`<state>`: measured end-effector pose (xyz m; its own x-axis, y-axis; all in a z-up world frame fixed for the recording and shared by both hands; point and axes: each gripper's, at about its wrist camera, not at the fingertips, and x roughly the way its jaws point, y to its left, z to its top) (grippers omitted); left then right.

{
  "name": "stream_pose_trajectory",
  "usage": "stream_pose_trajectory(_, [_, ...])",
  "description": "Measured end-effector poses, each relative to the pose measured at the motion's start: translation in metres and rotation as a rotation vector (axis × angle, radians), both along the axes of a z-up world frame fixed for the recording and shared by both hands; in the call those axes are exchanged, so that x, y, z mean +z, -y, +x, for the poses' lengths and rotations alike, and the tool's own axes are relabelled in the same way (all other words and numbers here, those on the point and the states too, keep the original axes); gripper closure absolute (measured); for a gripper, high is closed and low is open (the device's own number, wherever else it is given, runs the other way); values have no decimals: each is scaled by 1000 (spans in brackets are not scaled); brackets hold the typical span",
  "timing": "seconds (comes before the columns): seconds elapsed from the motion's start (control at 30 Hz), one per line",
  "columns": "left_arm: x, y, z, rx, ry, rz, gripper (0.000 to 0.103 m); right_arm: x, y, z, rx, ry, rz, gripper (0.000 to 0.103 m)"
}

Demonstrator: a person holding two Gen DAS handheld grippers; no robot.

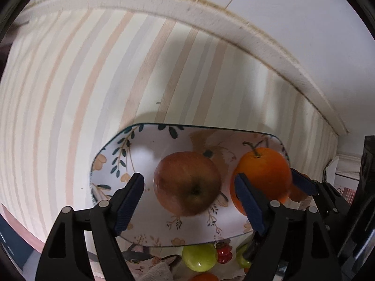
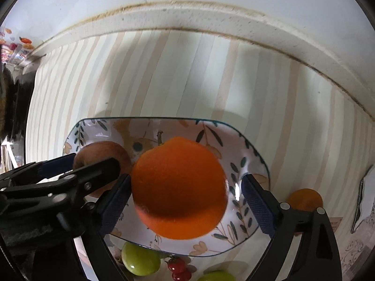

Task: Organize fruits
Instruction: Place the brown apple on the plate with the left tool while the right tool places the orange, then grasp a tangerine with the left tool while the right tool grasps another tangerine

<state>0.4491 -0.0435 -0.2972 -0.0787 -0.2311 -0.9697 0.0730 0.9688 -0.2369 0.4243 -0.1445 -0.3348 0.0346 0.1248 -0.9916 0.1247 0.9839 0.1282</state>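
A floral plate (image 1: pixel 112 161) (image 2: pixel 255 164) stands on the striped cloth. A reddish apple (image 1: pixel 187 183) (image 2: pixel 103 149) lies in it, between the open jaws of my left gripper (image 1: pixel 188 182), with gaps on both sides. A big orange (image 1: pixel 262 175) (image 2: pixel 179 190) sits in the plate to the apple's right, between the open jaws of my right gripper (image 2: pixel 186 188); its left pad (image 2: pixel 114 201) touches or nearly touches the orange, the right pad stands clear. The right gripper's fingers (image 1: pixel 304 185) show in the left view, the left gripper's fingers (image 2: pixel 70 178) in the right view.
Near the plate's front edge lie green fruits (image 1: pixel 199 257) (image 2: pixel 140 261), small red cherries (image 1: pixel 223 254) (image 2: pixel 178 268) and a cat-print cloth (image 1: pixel 140 261). Another orange (image 2: pixel 304 199) lies right of the plate. A pale raised ledge (image 1: pixel 187 7) borders the table at the back.
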Motion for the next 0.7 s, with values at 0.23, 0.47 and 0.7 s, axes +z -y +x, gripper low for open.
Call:
stream_pose_trajectory(0.23, [52, -18, -30, 1, 160, 93, 24, 36, -1, -34, -13, 43, -13, 7])
stream_pose_trajectory(0.47, [92, -29, -82, -5, 302, 181, 24, 84, 15, -94, -6, 119, -7, 7])
stream_pose_trajectory(0.7, [130, -39, -135, 15, 420, 192, 24, 128, 10, -145, 1, 218, -30, 7])
